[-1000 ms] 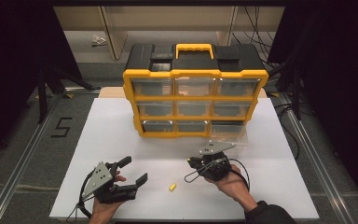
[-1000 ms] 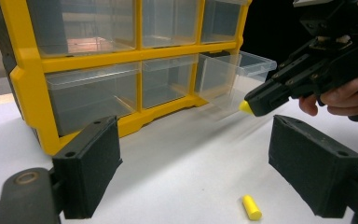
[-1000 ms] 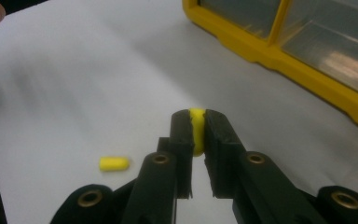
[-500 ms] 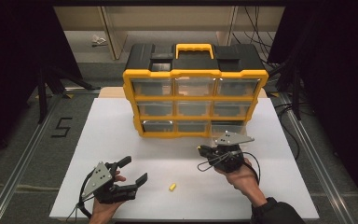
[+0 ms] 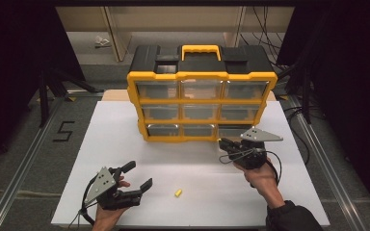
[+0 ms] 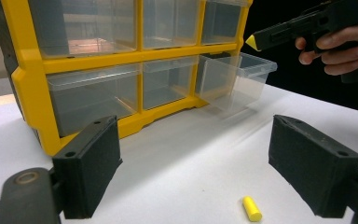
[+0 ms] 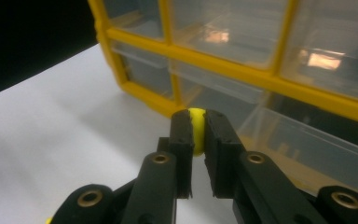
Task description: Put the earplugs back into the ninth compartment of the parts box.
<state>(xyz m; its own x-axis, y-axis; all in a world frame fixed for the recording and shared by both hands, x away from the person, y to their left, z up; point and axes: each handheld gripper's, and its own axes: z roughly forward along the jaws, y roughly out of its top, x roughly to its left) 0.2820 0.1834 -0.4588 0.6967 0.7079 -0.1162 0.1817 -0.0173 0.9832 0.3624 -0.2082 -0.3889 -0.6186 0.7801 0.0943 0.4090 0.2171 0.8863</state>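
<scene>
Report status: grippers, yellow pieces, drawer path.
Right gripper shut on yellow plug, near pulled-out bottom-right drawer. Left gripper open, empty. Second yellow plug on table. Path clear.

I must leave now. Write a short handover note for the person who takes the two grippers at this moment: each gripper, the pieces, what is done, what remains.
Right gripper: shut on a small yellow piece, held just in front of the open clear drawer at the bottom right of the yellow organizer.
Left gripper: open, holds nothing, low over the white table.
Second yellow piece: lies loose on the table, near the left gripper.
Done: drawer pulled out, one piece picked up.
Left: probably drop the held piece into the drawer, then fetch the second one; the other drawers are shut.
</scene>
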